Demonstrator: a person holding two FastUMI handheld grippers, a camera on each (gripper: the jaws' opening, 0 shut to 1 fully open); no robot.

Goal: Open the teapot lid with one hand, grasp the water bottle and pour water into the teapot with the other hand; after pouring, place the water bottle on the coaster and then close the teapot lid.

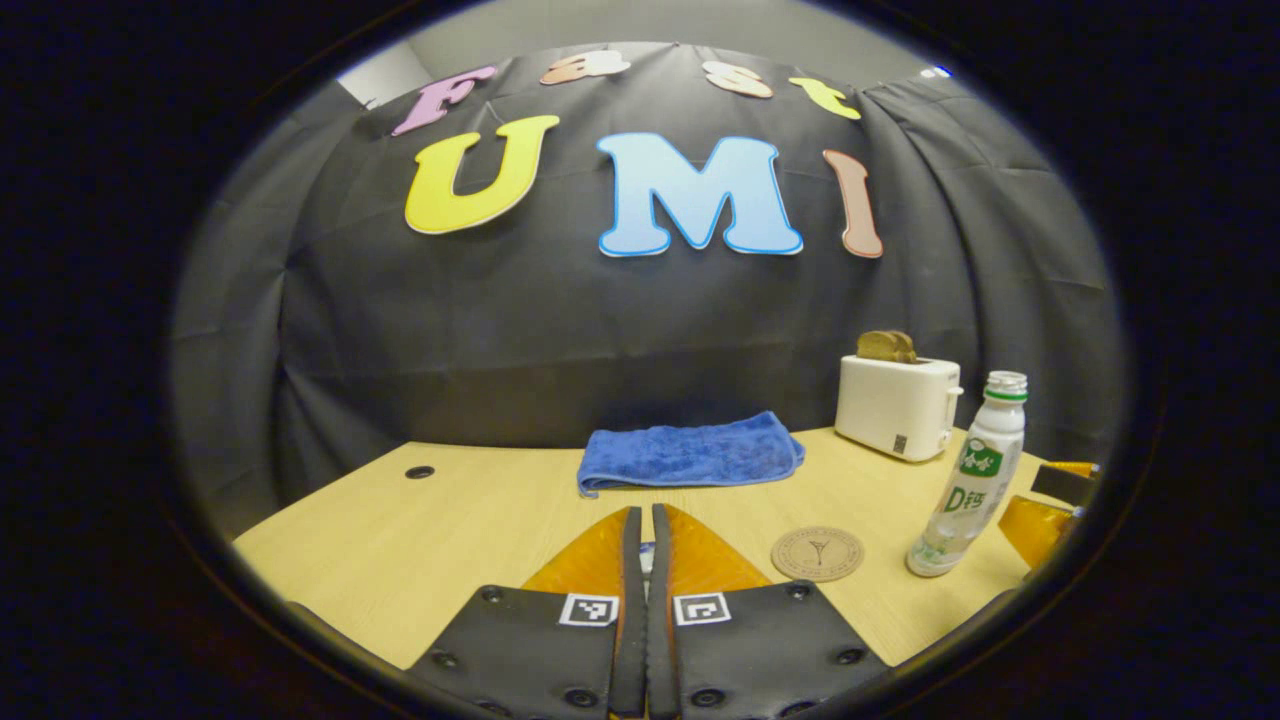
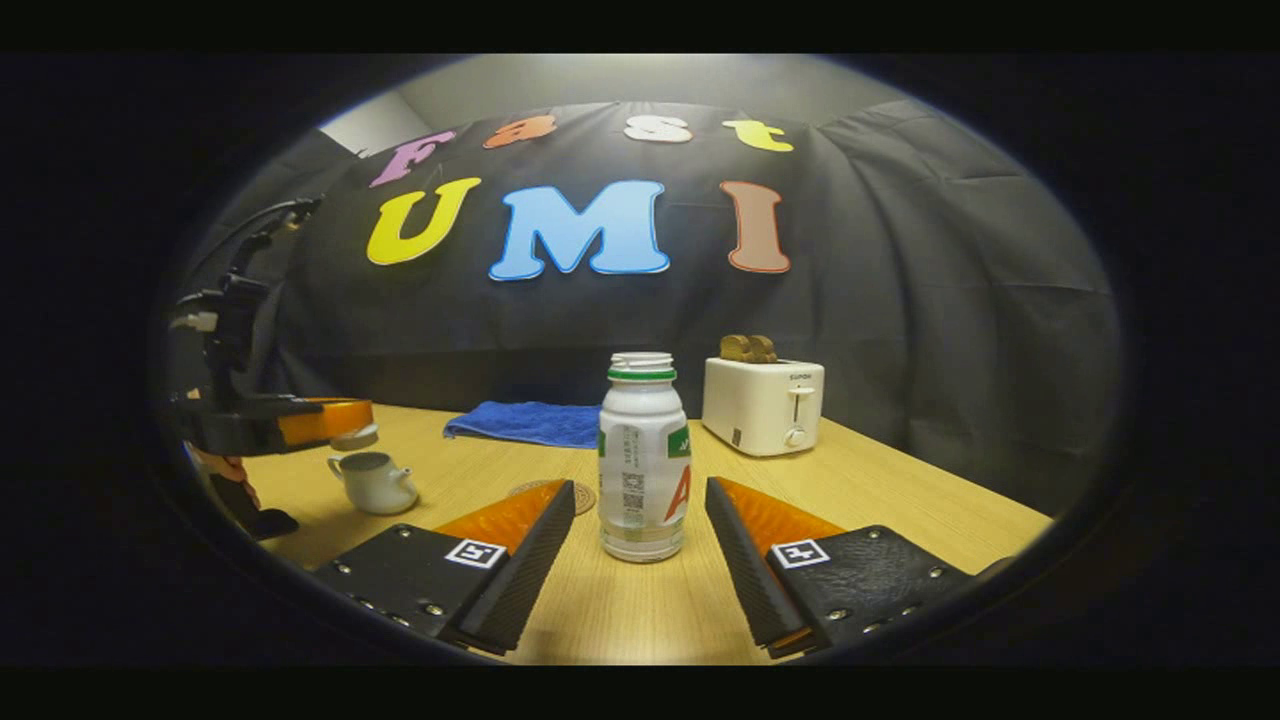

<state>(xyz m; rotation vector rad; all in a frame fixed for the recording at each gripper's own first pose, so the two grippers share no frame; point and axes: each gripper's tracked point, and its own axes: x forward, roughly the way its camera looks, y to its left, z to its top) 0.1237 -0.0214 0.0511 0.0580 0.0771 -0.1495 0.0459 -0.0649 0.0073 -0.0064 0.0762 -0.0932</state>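
While right gripper (image 2: 640, 545) jaws gape either side of upright water bottle (image 2: 643, 458) on surface (image 2: 900, 500), left gripper (image 1: 644, 545) jaws clamp lid (image 2: 354, 437) above open teapot (image 2: 373, 482); coaster (image 1: 817, 553) just beside bottle

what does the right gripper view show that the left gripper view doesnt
Right gripper view: the open teapot, its lid lifted in the left gripper, and the right gripper with its fingers spread either side of the bottle. Left gripper view: its own fingers nearly closed together, and a small hole in the table. Both: bottle, coaster, blue towel, toaster.
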